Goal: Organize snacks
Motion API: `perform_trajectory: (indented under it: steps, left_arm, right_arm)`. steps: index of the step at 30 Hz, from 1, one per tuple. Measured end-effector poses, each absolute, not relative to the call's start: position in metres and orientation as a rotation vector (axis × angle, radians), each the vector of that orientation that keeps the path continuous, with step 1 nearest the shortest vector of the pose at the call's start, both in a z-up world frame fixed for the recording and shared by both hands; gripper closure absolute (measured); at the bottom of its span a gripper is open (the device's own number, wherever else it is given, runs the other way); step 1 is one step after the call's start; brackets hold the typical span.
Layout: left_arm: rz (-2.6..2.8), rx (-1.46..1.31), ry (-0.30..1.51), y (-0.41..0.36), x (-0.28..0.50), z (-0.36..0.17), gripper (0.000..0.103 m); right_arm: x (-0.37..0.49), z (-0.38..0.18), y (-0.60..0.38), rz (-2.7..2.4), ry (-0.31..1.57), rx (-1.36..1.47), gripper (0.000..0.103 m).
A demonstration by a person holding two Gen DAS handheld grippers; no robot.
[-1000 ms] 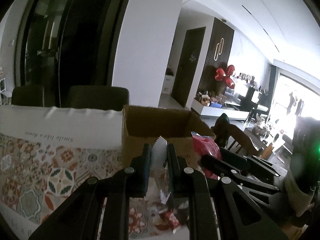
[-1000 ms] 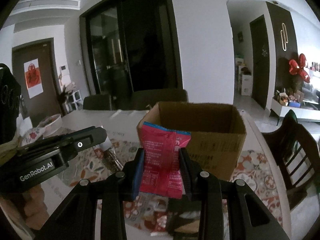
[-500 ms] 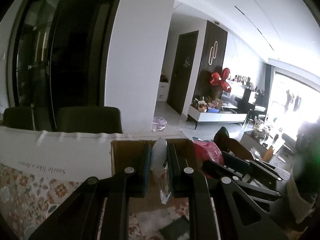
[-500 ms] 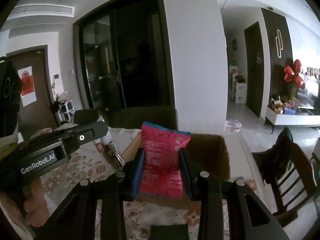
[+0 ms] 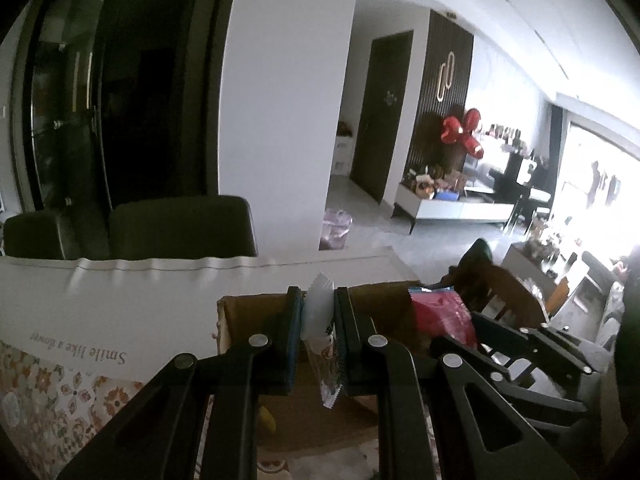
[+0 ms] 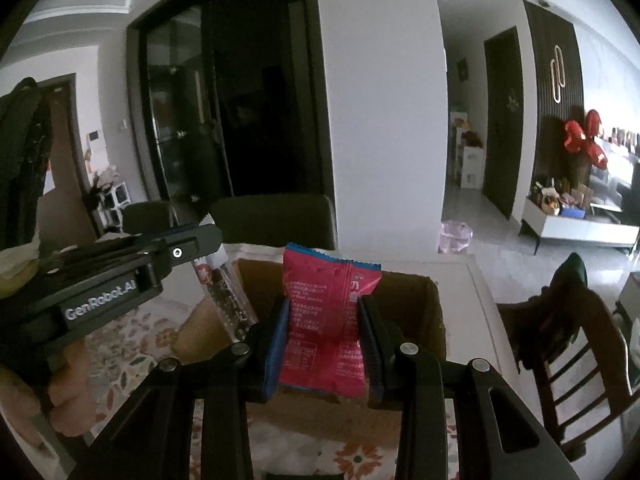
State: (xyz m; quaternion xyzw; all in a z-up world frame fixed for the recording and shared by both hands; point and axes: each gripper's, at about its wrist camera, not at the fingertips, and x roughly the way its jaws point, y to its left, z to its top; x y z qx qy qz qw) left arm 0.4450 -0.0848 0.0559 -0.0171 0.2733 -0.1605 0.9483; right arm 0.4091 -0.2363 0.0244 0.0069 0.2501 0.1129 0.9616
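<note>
My left gripper (image 5: 318, 320) is shut on a clear snack packet (image 5: 324, 344) and holds it over the open cardboard box (image 5: 248, 312). My right gripper (image 6: 324, 332) is shut on a red snack packet (image 6: 324, 320) and holds it above the same box (image 6: 416, 300). The red packet also shows in the left wrist view (image 5: 440, 316), to the right of the clear one. The left gripper with its clear packet (image 6: 224, 292) shows at the left of the right wrist view. Something yellow (image 5: 267, 420) lies inside the box.
The box stands on a table with a patterned cloth (image 5: 52, 400) and a white runner (image 5: 100, 300). Dark chairs (image 5: 180, 224) stand behind the table. A wooden chair (image 6: 568, 340) stands at the right. A white pillar (image 6: 380, 120) rises beyond.
Both grippers have moved forward and up with their packets, from in front of the box to over its opening. Both stay shut.
</note>
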Motion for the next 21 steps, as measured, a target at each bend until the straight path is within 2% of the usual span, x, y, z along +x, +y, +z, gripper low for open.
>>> perform_trajectory:
  steps: [4, 7, 9, 10, 12, 14, 16, 18, 21]
  left_arm:
    - [-0.323, -0.011, 0.588, -0.088, 0.456, 0.044, 0.083]
    - [-0.319, -0.011, 0.592, -0.087, 0.455, 0.043, 0.07]
    - [-0.306, -0.003, 0.584, -0.086, 0.453, 0.045, 0.059]
    - [-0.292, 0.007, 0.577, -0.084, 0.449, 0.046, 0.057]
    - [-0.277, 0.027, 0.562, -0.082, 0.443, 0.047, 0.044]
    - [-0.258, 0.052, 0.542, -0.081, 0.432, 0.048, 0.036]
    - [-0.247, 0.07, 0.529, -0.08, 0.421, 0.049, 0.032]
    - [-0.24, 0.074, 0.526, -0.076, 0.41, 0.049, 0.024]
    - [-0.241, 0.068, 0.523, -0.071, 0.391, 0.049, 0.021]
  right_arm:
    - [0.421, 0.015, -0.239, 0.221, 0.539, 0.014, 0.067]
    - [0.427, 0.009, -0.243, 0.211, 0.56, 0.022, 0.067]
    - [0.431, 0.006, -0.245, 0.193, 0.582, 0.027, 0.056]
    - [0.432, 0.005, -0.246, 0.178, 0.584, 0.03, 0.044]
    - [0.428, 0.004, -0.25, 0.14, 0.569, 0.033, 0.041]
    - [0.423, 0.006, -0.251, 0.106, 0.56, 0.018, 0.041]
    - [0.414, 0.009, -0.251, 0.089, 0.541, 0.012, 0.039]
    - [0.4, 0.011, -0.25, 0.069, 0.516, -0.008, 0.033]
    - [0.38, 0.018, -0.244, 0.044, 0.471, -0.04, 0.03]
